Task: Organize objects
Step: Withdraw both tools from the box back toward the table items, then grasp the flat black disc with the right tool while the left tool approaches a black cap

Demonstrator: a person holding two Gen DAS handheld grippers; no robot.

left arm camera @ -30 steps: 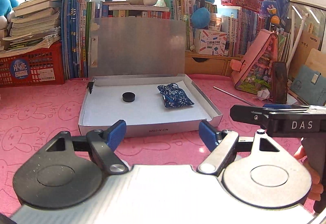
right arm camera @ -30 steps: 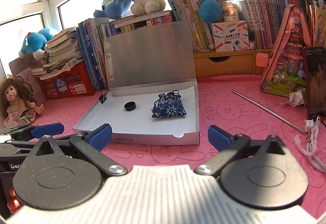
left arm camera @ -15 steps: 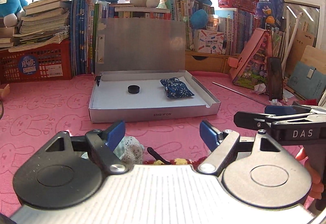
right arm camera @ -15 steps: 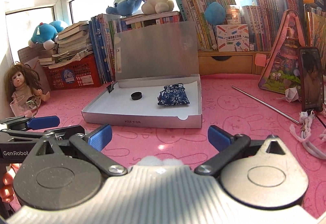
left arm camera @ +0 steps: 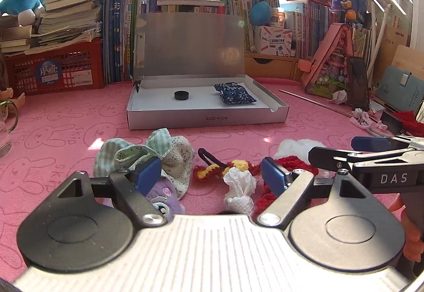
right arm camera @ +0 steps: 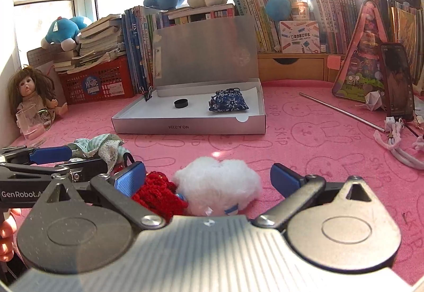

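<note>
An open silver box (left arm camera: 206, 119) on the pink mat holds a black disc (left arm camera: 181, 95) and a blue floral pouch (left arm camera: 234, 93). In front of it lies a small pile: green checked cloth (left arm camera: 127, 154), a white tissue wad (left arm camera: 238, 186), a red and yellow knit piece (left arm camera: 233, 167) and a white fluffy ball (right arm camera: 220, 183). My left gripper (left arm camera: 210, 175) hangs over the tissue and knit piece with its jaws opening; the pads touch nothing. The right gripper (right arm camera: 208, 180) stands open around the fluffy ball and red knit (right arm camera: 156, 194), clear of both.
A glass (right arm camera: 29, 125) and a doll (right arm camera: 29, 95) stand at the far left, near a red crate (left arm camera: 53, 72). A metal rod (right arm camera: 341, 111), a phone (right arm camera: 397, 85) and white cords (right arm camera: 397, 143) lie to the right. Books and plush toys line the back.
Both grippers have drawn back from the box and sunk toward the mat. The pile of small items has come into view between their fingers.
</note>
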